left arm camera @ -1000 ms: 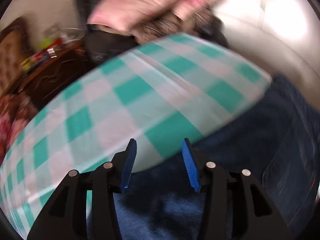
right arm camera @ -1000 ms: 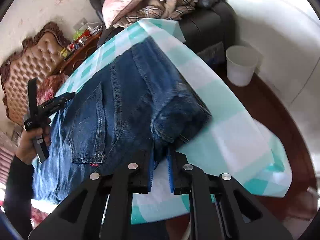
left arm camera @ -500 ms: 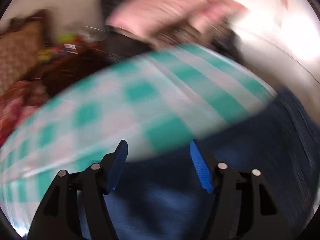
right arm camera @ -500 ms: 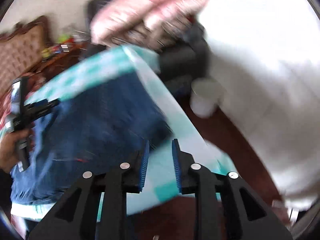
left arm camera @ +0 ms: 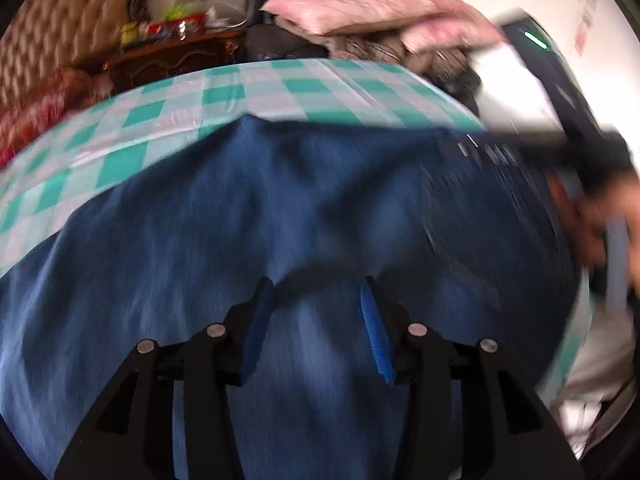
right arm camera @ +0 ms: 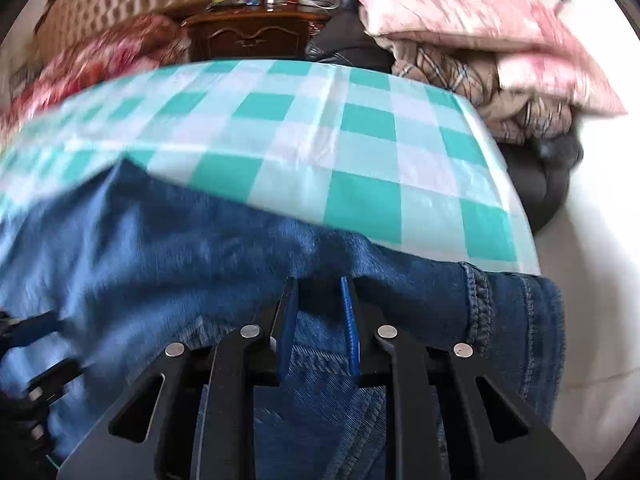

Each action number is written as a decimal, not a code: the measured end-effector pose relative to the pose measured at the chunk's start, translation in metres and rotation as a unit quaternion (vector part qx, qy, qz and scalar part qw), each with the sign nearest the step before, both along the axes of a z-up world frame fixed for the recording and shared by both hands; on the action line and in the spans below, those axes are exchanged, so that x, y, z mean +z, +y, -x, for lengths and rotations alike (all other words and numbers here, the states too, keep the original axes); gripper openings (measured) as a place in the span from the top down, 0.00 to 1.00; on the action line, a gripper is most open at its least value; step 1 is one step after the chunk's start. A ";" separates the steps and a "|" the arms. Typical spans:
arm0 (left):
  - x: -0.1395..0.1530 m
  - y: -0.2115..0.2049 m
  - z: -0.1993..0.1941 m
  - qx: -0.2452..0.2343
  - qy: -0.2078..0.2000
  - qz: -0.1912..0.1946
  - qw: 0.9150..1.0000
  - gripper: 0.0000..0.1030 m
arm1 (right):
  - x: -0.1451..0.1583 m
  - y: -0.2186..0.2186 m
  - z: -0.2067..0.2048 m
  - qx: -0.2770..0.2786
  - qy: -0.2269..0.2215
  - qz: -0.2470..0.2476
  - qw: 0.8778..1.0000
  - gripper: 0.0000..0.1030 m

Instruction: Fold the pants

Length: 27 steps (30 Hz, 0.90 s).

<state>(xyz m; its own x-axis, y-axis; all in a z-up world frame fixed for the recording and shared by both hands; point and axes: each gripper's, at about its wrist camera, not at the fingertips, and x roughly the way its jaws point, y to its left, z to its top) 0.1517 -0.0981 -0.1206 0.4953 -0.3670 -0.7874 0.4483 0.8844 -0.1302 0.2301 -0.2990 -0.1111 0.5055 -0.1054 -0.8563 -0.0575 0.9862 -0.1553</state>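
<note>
Holding a gripper in each hand, we hover both over the jeans (left arm camera: pixel 248 216), which lie spread on the checked cloth (right arm camera: pixel 304 128) of the table. Our left gripper (left arm camera: pixel 316 320) sits nearest in its view, jaws apart and closing, blue pads (left arm camera: pixel 374 332) clear of the denim beneath; nothing is pinched between them. Our right gripper (right arm camera: pixel 318 320) has its jaws narrowly apart and closing too, with denim showing in the gap, though we cannot tell whether the pads press on it. Just right of it the stitched hem (right arm camera: pixel 476 300) of a leg hangs over the table edge. Beyond the jeans, bare cloth runs to the far edge. At the right of the left view our other hand (left arm camera: pixel 600 216) shows, blurred. Farther back stand a dark wooden cabinet (right arm camera: pixel 256 34) with clutter on top, a tufted headboard (left arm camera: pixel 68 28), and pink pillows (right arm camera: pixel 472 12) piled on folded blankets (right arm camera: pixel 516 108).
</note>
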 end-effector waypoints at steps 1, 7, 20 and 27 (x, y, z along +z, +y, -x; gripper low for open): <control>0.000 0.005 0.019 -0.006 -0.006 0.006 1.000 0.55 | 0.000 0.000 0.007 0.001 0.005 0.011 1.000 0.81; 0.014 -0.015 0.095 -0.087 -0.084 0.053 0.991 0.49 | 0.036 0.004 0.004 0.009 -0.027 -0.067 0.997 0.75; 0.002 -0.052 0.120 -0.146 -0.121 -0.014 0.982 1.00 | -0.007 0.039 -0.047 0.034 0.034 -0.050 0.998 0.82; -0.003 -0.051 0.113 -0.128 -0.101 0.013 0.987 0.76 | -0.003 0.076 -0.048 0.102 0.007 -0.051 0.993 0.82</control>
